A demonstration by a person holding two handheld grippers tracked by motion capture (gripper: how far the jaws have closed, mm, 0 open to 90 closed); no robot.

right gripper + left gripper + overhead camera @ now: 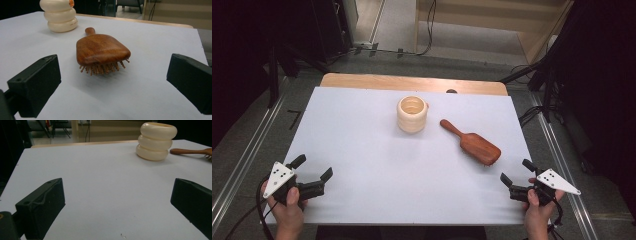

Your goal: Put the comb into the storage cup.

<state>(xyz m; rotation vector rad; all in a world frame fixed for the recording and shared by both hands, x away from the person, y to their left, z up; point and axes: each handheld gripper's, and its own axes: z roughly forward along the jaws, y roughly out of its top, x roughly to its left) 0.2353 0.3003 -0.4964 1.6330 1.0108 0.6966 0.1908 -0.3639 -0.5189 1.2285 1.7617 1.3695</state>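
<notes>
Claws [314, 167] apart; hairbrush [472, 143] beside cup [412, 114].

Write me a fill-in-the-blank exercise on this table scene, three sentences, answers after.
1. The wooden hairbrush lies with its bristles facing ____.
2. The cream holder stands to the brush's ____ in the high view.
3. The right claw and the left claw both have jaws that are ____.

Missing words: down; left; open

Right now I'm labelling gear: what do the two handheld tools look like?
Each tool, left tool and right tool, has two blocky black jaws, a black body and a grey three-cornered plate with dark dots on top. A dark cable trails from each. No sleeves show.
</notes>
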